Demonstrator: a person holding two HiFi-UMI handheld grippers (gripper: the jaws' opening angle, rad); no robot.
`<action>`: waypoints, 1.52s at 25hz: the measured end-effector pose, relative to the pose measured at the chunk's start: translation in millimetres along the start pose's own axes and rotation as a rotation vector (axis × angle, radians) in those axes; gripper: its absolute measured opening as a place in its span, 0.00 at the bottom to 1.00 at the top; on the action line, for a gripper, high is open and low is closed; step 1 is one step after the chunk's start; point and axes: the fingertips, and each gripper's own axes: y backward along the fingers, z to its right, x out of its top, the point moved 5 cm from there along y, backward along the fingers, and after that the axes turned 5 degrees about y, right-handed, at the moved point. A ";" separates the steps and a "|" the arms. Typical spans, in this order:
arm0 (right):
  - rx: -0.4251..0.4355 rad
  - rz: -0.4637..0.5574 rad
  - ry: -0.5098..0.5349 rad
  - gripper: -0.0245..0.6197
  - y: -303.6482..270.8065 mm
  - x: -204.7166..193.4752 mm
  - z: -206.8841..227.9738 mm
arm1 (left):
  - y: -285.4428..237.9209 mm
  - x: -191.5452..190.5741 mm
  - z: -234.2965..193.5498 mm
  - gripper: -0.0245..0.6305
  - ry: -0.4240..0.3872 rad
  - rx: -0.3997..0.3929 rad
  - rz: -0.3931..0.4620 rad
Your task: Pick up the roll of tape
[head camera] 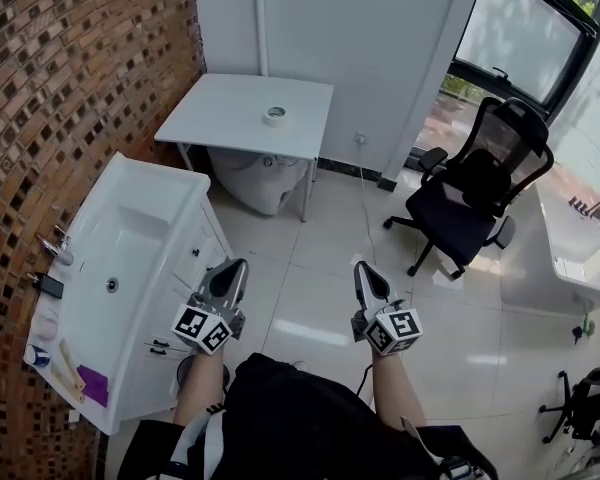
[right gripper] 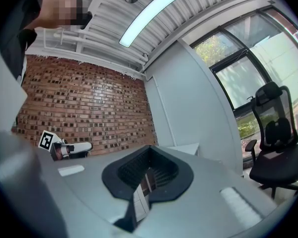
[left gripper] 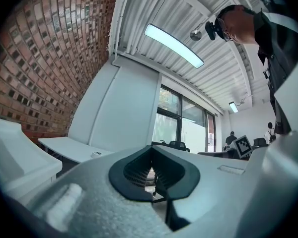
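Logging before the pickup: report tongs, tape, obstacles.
Left tongs shut, empty; right tongs shut, empty. Roll of tape on white table ahead, untouched. Sink counter left, office chair right; neither in the way.

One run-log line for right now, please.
tape roll: on white table, untouched | left gripper: shut, empty | right gripper: shut, empty | both short of table

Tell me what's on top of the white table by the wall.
Only the roll of tape, lying flat on the table. The spot beneath the roll is covered.
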 end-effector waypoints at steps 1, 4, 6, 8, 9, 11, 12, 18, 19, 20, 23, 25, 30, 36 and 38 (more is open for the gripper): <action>0.001 -0.007 -0.006 0.05 -0.2 -2.5 4.7 | -4.4 -2.1 1.3 0.04 0.005 -0.001 -0.002; 0.001 -0.018 -0.022 0.05 -4.5 -10.1 12.1 | -12.2 -7.6 0.6 0.04 0.011 -0.001 -0.020; 0.000 -0.022 -0.028 0.05 -11.2 -13.7 15.6 | -16.3 -9.9 -3.9 0.04 0.010 0.003 -0.029; 0.000 -0.026 -0.033 0.05 -20.4 -16.0 20.0 | -21.2 -10.9 -11.5 0.04 0.009 0.007 -0.032; 0.000 -0.026 -0.036 0.05 -25.9 -16.7 22.1 | -24.1 -10.9 -16.5 0.04 0.010 0.009 -0.031; -0.002 -0.023 -0.037 0.05 -38.5 -15.9 26.1 | -31.6 -10.4 -27.6 0.04 0.014 0.011 -0.026; -0.003 -0.022 -0.033 0.05 -45.3 -14.9 28.2 | -36.1 -9.8 -32.9 0.04 0.016 0.011 -0.025; -0.008 -0.014 -0.009 0.05 -94.9 -7.3 40.6 | -71.3 2.5 -68.0 0.04 -0.004 -0.011 -0.014; -0.006 -0.011 -0.004 0.05 -103.9 -5.5 41.7 | -76.9 5.1 -74.8 0.04 -0.005 -0.012 -0.011; -0.004 -0.009 0.001 0.05 -112.8 -3.6 42.7 | -82.2 7.7 -81.6 0.04 -0.006 -0.013 -0.007; 0.000 -0.009 0.018 0.05 -138.4 1.3 46.3 | -97.0 14.7 -101.8 0.04 -0.007 -0.011 0.005; 0.000 -0.013 0.027 0.05 -153.0 2.9 49.0 | -104.9 16.5 -114.3 0.04 -0.002 -0.009 0.009; -0.001 -0.012 0.038 0.05 -187.0 6.8 52.8 | -120.6 18.8 -144.3 0.04 0.015 -0.006 0.011; 0.002 -0.027 0.045 0.05 -226.4 3.7 53.1 | -135.4 22.4 -182.0 0.04 0.028 0.001 0.013; 0.001 -0.029 0.044 0.05 -239.8 2.5 53.7 | -140.2 24.0 -193.7 0.04 0.031 0.003 0.009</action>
